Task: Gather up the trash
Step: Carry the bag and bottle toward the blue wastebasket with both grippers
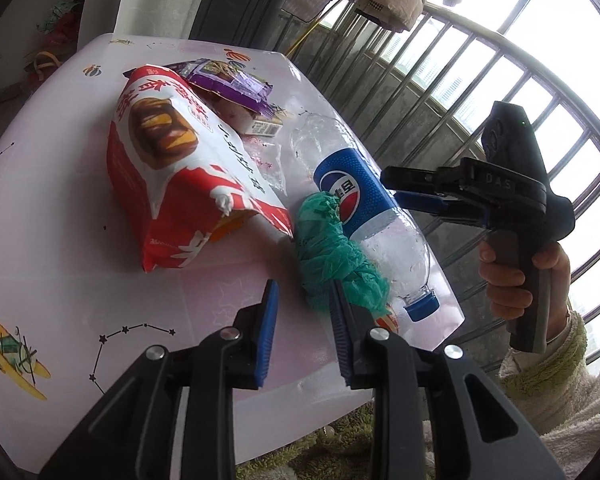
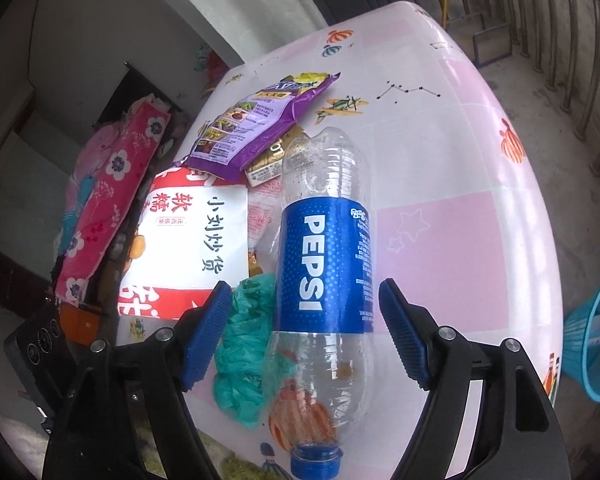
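Right gripper (image 2: 304, 336): jaws wide apart, straddling the Pepsi bottle (image 2: 324, 264) at the lower edge of its blue label, pads clear of it on both sides. Nothing gripped yet. Bottle lies on its side on the worktop (image 2: 460, 208), empty, blue cap (image 2: 316, 458) toward the near edge.

Left gripper (image 1: 304, 336): jaws partly apart, nothing between the pads. Its right pad sits against the green crumpled bag (image 1: 332, 256), which touches the bottle's left side.

To do it well: centre the right jaws on the label band, where the wall looks stiffest, then close gently; thin plastic will likely buckle or squirt out if pinched hard. Keep the left pad of that gripper off the green bag so the bag isn't caught in the same grip.

Farther out: red-and-white snack bag (image 1: 172, 184), purple wrapper (image 1: 228, 84), small carton (image 1: 266, 126). Blue mesh bin (image 2: 596, 344) beyond the worktop's right edge, likely the drop point.
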The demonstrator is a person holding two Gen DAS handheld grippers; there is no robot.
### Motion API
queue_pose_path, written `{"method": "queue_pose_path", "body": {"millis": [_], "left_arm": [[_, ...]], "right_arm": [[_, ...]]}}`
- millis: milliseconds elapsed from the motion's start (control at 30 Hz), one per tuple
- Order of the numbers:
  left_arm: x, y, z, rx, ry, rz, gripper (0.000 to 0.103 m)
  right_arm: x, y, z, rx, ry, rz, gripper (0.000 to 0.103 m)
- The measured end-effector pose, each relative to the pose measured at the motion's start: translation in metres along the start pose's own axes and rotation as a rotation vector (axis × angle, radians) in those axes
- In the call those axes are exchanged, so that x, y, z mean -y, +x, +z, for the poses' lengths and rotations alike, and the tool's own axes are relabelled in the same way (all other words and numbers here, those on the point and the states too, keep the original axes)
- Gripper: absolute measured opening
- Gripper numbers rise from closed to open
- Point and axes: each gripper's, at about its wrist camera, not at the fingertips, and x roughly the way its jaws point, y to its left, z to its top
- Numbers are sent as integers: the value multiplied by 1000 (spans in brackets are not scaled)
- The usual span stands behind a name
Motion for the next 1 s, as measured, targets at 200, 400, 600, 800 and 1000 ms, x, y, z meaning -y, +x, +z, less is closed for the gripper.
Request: {"method": "queue_pose_path", "body": {"millis": [200,400,600,800,1000], "left_arm": [[5,7,3,-6,-1,-38,36],[9,14,7,-24,-18,-69,43],[18,30,15,-40,-18,-65,53],[30,52,18,-78,3,4,53],[33,57,19,-80,7,30,51]], "right_arm": [[10,24,-6,-117,36,31,57],[20,14,-21,-100,83,48,56],[37,-9,-44,-69,137,28,56],[44,-22,-62,-40,180,32,56],[53,-30,-67,-15,221,73,55]]}}
